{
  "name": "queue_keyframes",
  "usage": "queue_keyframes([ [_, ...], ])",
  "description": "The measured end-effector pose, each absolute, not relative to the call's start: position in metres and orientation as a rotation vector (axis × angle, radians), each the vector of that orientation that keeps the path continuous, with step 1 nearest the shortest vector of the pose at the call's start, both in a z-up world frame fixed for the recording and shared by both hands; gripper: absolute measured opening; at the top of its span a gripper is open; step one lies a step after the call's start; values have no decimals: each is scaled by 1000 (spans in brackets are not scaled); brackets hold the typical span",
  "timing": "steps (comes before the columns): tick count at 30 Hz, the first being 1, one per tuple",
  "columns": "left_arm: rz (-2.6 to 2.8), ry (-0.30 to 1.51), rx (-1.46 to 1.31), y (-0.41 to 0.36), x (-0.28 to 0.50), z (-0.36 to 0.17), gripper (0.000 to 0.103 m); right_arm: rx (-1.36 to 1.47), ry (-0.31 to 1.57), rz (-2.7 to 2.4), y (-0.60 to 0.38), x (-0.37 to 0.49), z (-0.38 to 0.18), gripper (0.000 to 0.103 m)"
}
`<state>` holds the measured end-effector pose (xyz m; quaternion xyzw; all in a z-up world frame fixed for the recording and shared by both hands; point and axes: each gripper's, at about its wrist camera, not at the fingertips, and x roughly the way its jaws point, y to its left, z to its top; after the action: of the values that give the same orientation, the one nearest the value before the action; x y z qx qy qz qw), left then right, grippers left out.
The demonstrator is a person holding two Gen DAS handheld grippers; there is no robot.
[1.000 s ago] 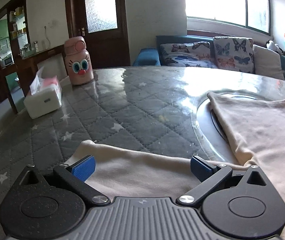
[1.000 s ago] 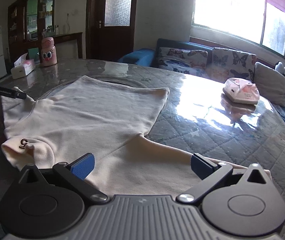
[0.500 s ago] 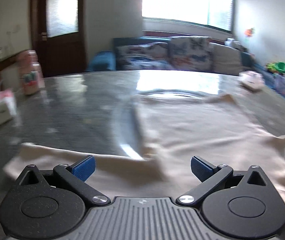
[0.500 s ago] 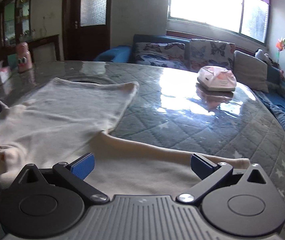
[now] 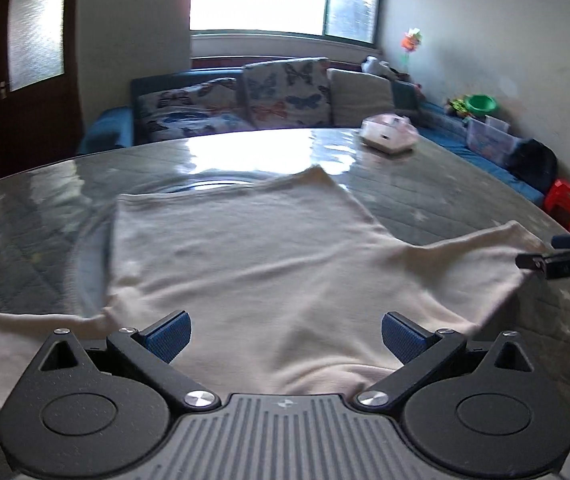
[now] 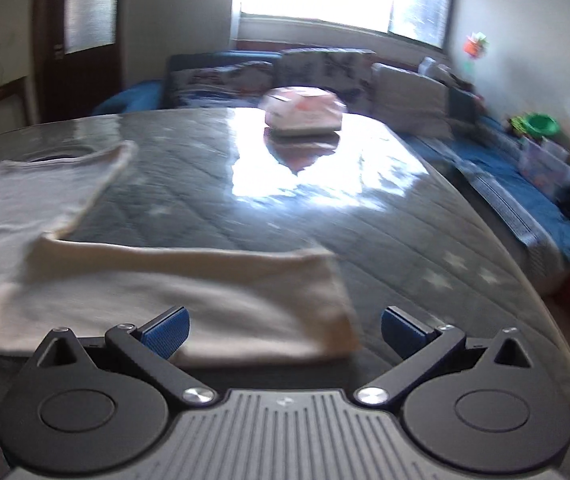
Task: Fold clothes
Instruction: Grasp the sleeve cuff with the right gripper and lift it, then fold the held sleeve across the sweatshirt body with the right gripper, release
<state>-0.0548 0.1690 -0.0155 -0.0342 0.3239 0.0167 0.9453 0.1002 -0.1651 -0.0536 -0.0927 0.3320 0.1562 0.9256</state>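
A cream long-sleeved top (image 5: 245, 256) lies spread flat on the grey quilted table (image 5: 425, 196), hem away from me. My left gripper (image 5: 285, 334) is open and empty, low over the top's near middle. My right gripper (image 6: 283, 330) is open and empty, just over the end of the top's right sleeve (image 6: 189, 296). The right gripper's fingers (image 5: 557, 256) show at the right edge of the left wrist view, beside that sleeve's cuff. The right wrist view is blurred.
A pink and white tissue box (image 5: 389, 136) (image 6: 305, 114) sits on the far side of the table. A sofa with butterfly cushions (image 5: 245, 104) stands behind it. A red stool (image 5: 567, 204) is on the floor at the right. The table edge curves away at the right (image 6: 525, 292).
Both grippers have swung to the right. The left one moved from the left sleeve to the top's middle. The right one moved along the right sleeve to its cuff. Both stayed open.
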Motion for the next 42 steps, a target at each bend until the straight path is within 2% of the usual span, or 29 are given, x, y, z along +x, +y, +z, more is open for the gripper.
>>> queue_keyframes([
  [4, 2, 673, -54, 153, -48, -19, 103, -146, 700, 291, -181, 101, -57, 92],
  [7, -8, 683, -41, 145, -43, -19, 103, -99, 706, 300, -187, 100, -57, 79],
  [9, -14, 684, -33, 142, -42, -19, 103, -79, 703, 303, -187, 101, -56, 62],
  [13, -24, 687, -21, 136, -40, -18, 103, -54, 694, 292, -188, 103, -54, 51],
  [14, -29, 687, -18, 135, -39, -18, 103, -49, 692, 287, -188, 104, -55, 41],
  [16, -31, 691, -8, 133, -38, -19, 103, -41, 689, 282, -190, 106, -54, 31],
  [17, -32, 696, -5, 131, -36, -20, 103, -36, 688, 281, -191, 107, -54, 19],
  [20, -33, 711, 7, 128, -33, -24, 103, -18, 680, 300, -193, 107, -52, 10],
  [27, -27, 719, 28, 125, -30, -30, 103, -25, 610, 357, -190, 98, -23, 8],
  [31, -26, 703, 12, 131, -37, -27, 103, -36, 545, 442, -174, 91, 16, 8],
  [38, 17, 673, -32, 155, -61, -19, 103, -116, 462, 662, -103, 71, 70, 8],
  [42, 51, 644, -67, 172, -80, -15, 103, -161, 452, 791, -48, 62, 83, 8],
])
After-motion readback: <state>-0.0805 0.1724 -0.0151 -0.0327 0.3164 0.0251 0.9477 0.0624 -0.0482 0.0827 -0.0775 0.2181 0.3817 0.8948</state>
